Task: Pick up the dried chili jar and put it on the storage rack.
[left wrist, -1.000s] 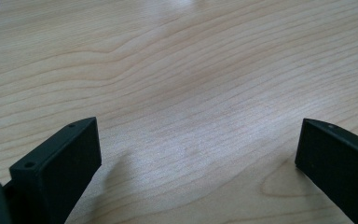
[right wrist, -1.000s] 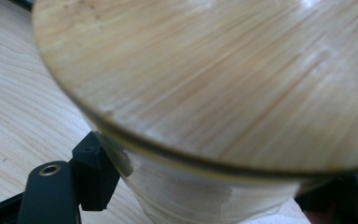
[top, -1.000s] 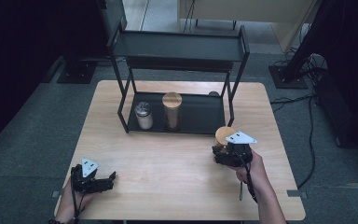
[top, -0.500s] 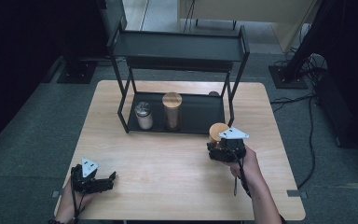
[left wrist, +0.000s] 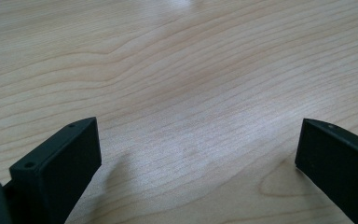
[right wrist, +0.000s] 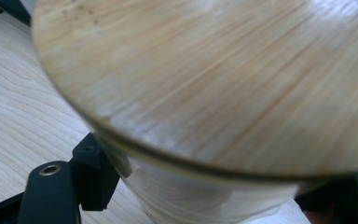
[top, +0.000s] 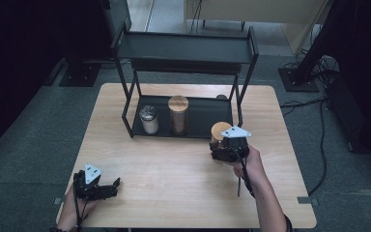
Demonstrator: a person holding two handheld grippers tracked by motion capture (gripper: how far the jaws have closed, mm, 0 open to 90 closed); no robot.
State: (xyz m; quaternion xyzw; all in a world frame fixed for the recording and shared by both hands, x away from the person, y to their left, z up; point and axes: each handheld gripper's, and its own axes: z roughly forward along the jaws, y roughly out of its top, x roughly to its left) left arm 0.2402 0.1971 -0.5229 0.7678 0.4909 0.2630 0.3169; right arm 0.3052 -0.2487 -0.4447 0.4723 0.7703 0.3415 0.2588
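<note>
Bamboo-lidded jar (top: 220, 131) sat clamped in the right tool (top: 228, 148), jaws closed against its clear body just under the lid, close in front of the black rack (top: 186, 48) at its right end. Jar's base probably just clear of the wooden surface (top: 174, 164); hard to tell. Left tool (top: 99, 188) rested at the near left corner, jaws wide apart, nothing between them.

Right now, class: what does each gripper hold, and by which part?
The right gripper holds a wooden-lidded jar by its clear body, just under the lid. The left gripper is open and holds nothing.
</note>
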